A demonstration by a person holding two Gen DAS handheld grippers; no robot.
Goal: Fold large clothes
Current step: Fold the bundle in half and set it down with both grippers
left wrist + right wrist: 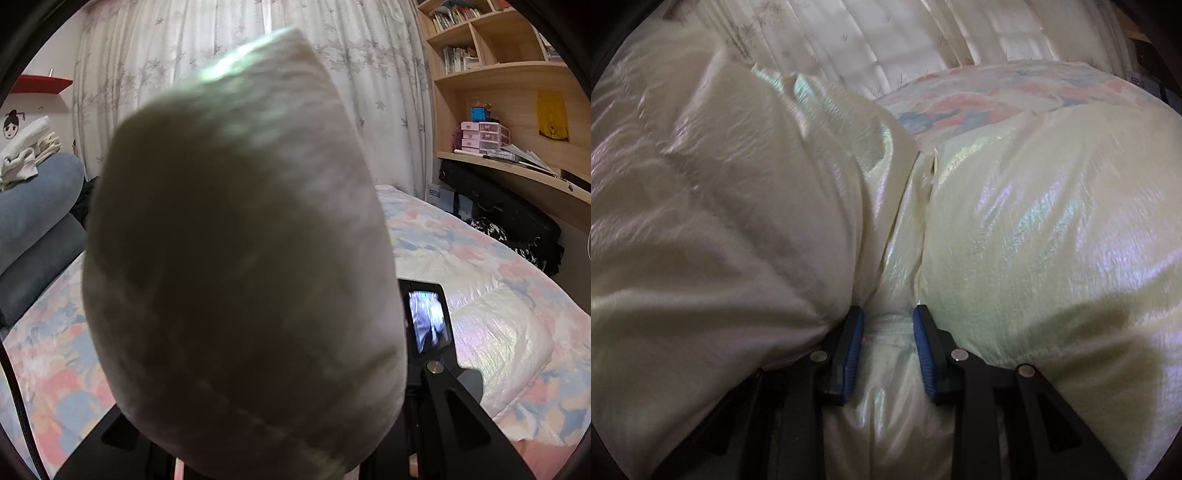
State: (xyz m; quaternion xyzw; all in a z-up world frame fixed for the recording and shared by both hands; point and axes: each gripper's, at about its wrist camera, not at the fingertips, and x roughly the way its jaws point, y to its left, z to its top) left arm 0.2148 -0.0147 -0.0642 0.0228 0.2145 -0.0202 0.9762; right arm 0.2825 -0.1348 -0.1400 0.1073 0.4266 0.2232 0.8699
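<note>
A home bedroom: floral-quilted bed (pixel 461 251), curtains (pixel 184 55), wooden bookshelves (pixel 498 55).

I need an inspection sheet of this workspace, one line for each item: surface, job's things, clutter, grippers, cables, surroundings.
Surface: bed with a floral cover.
Job's things: puffy cream jacket, shiny, bunched on the bed; one padded part is lifted close before the left camera and blurred.
Clutter: pale clothes piled on blue cushions at the left; black bag under the desk.
Grippers: right gripper shut on a jacket fold; left gripper mostly hidden by the jacket, which seems held in it.
Cables: thin dark cable at the left edge.
Surroundings: flowered curtain, wooden shelves with books, desk.
</note>
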